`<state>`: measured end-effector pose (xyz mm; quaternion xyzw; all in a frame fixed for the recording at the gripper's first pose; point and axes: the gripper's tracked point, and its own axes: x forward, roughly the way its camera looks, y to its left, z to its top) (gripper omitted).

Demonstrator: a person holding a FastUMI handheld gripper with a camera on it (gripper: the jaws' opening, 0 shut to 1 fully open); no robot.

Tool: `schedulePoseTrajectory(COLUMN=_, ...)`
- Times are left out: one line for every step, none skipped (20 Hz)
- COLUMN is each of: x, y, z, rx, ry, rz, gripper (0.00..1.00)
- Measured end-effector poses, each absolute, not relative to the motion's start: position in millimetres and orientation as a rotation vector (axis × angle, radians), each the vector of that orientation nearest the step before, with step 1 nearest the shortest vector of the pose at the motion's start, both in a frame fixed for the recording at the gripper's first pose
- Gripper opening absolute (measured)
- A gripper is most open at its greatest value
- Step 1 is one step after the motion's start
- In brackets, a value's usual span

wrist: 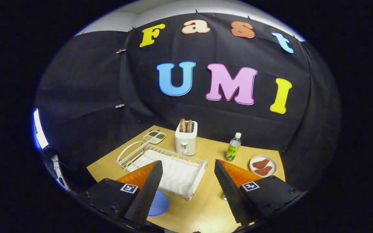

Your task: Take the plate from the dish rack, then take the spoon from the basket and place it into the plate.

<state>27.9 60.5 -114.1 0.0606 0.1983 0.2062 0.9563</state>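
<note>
Hand-held gripper (188, 181) is held wide open above the counter (206, 207), with the white dish rack (173, 168) seen between its fingers and a blue plate (159, 204) beside it.

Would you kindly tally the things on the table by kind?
Plates: 2 (blue plate, white plate holding meat)
Dish rack: 1
Toaster: 1
Bottle: 1
Condiment tray: 1
Total: 6
The gripper is open above the table.

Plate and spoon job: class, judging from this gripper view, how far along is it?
Done: the blue plate lies on the table beside the empty dish rack. In hand: nothing; the gripper is open. Left: fetching the spoon, possibly the metal bit by one finger, and placing it in the plate.
</note>
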Motion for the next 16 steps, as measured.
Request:
schedulePoseTrajectory(x=28.3, y=51.8, z=-102.4, rx=0.127, ry=0.381, rz=0.404, gripper=0.99)
schedulePoseTrajectory(x=28.8, y=45.8, z=-91.1, rx=0.140, ry=0.360, rz=0.393, gripper=0.99)
schedulePoseTrajectory(x=30.3, y=39.4, z=-80.5, rx=0.156, ry=0.345, rz=0.382, gripper=0.99)
schedulePoseTrajectory(x=31.3, y=31.9, z=-70.1, rx=0.171, ry=0.326, rz=0.367, gripper=0.99)
schedulePoseTrajectory(x=32.9, y=24.9, z=-61.0, rx=0.181, ry=0.307, rz=0.352, gripper=0.99)
schedulePoseTrajectory(x=34.7, y=17.2, z=-52.2, rx=0.186, ry=0.289, rz=0.337, gripper=0.98)
schedulePoseTrajectory(x=35.8, y=9.1, z=-46.7, rx=0.184, ry=0.274, rz=0.319, gripper=0.98)
schedulePoseTrajectory(x=37.1, y=1.8, z=-42.9, rx=0.178, ry=0.263, rz=0.302, gripper=0.98)
schedulePoseTrajectory(x=38.3, y=-5.0, z=-40.0, rx=0.172, ry=0.254, rz=0.287, gripper=0.98)
schedulePoseTrajectory(x=39.0, y=-11.1, z=-35.3, rx=0.166, ry=0.245, rz=0.277, gripper=0.98)
schedulePoseTrajectory(x=41.2, y=-15.8, z=-32.8, rx=0.159, ry=0.236, rz=0.268, gripper=0.98)
schedulePoseTrajectory(x=42.8, y=-23.1, z=-30.8, rx=0.152, ry=0.229, rz=0.258, gripper=0.98)
schedulePoseTrajectory(x=44.8, y=-28.9, z=-29.3, rx=0.147, ry=0.226, rz=0.250, gripper=0.98)
schedulePoseTrajectory(x=46.0, y=-32.4, z=-28.2, rx=0.149, ry=0.222, rz=0.245, gripper=0.98)
schedulePoseTrajectory(x=46.9, y=-34.9, z=-27.0, rx=0.156, ry=0.219, rz=0.245, gripper=0.98)
schedulePoseTrajectory(x=46.5, y=-36.2, z=-25.7, rx=0.165, ry=0.215, rz=0.250, gripper=0.98)
